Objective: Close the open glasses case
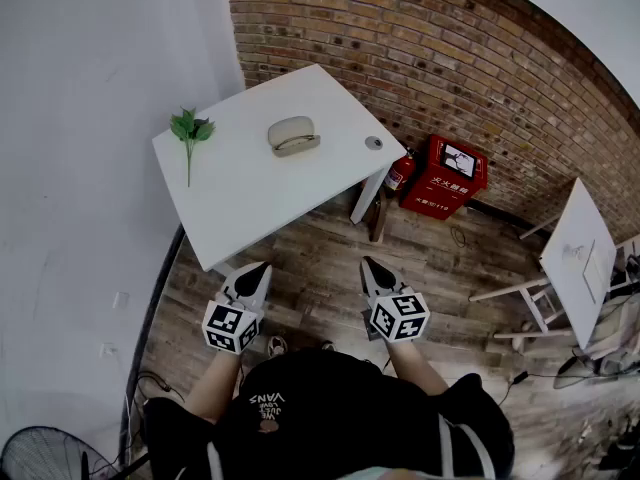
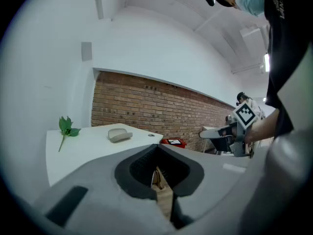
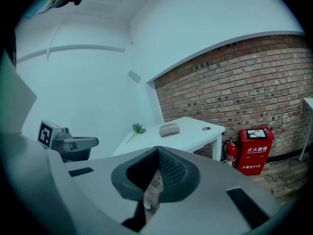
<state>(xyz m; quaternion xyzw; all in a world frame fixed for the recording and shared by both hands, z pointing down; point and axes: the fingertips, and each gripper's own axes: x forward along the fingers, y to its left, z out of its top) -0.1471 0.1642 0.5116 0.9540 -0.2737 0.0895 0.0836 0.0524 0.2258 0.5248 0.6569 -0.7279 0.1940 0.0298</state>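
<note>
One glasses case (image 1: 293, 135), ajar, on table (image 1: 255, 203)

A: What did the two hand tools look like?
B: The left gripper (image 1: 263, 266) and the right gripper (image 1: 367, 262) each had a light grey, tapered shell. Black ribbed pads lined the inner faces. At the rear of each sat a marker cube (image 1: 230, 328), white with black square patterns.
A: And the operator behind the grippers?
B: A black top (image 1: 340, 423) was worn, short-sleeved. It carried white lettering (image 1: 262, 401) behind the left gripper and pale bands down both sides.
</note>
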